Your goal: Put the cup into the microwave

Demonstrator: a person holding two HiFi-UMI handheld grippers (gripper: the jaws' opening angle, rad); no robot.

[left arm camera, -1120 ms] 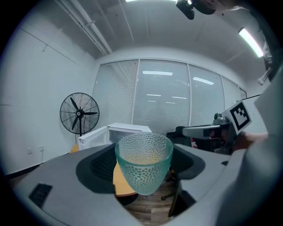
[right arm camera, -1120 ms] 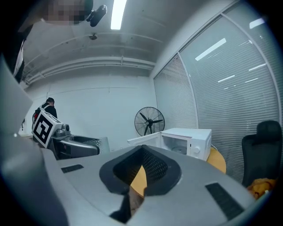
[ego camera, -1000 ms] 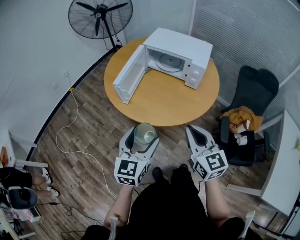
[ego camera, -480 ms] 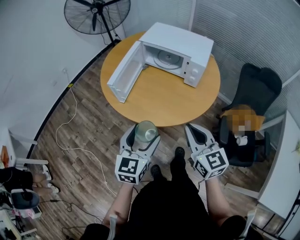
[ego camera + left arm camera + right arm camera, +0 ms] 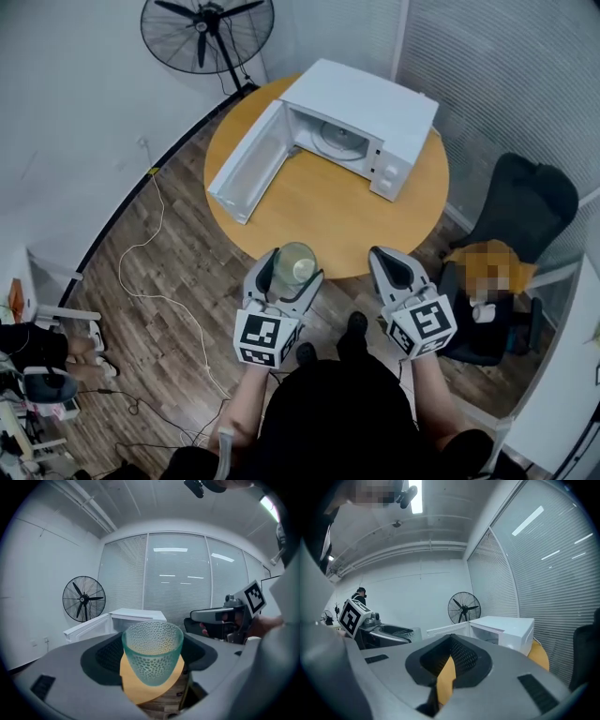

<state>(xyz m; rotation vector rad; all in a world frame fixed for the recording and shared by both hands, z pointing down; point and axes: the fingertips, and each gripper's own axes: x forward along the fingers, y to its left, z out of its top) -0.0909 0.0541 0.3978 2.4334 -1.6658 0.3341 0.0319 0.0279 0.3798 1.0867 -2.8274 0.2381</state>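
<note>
Cup [image 5: 294,263], dimpled teal glass, upright, clamped between the left gripper [image 5: 292,270] jaws; in the head view it sits at the near edge of the round wooden table [image 5: 319,217]. Right gripper [image 5: 391,264] alongside, jaws almost together with only a thin slit, nothing in them. Microwave [image 5: 366,103] on the table's far side, door [image 5: 246,173] swung wide open, turntable visible. Pedestal fan [image 5: 206,28] beyond the table
</note>
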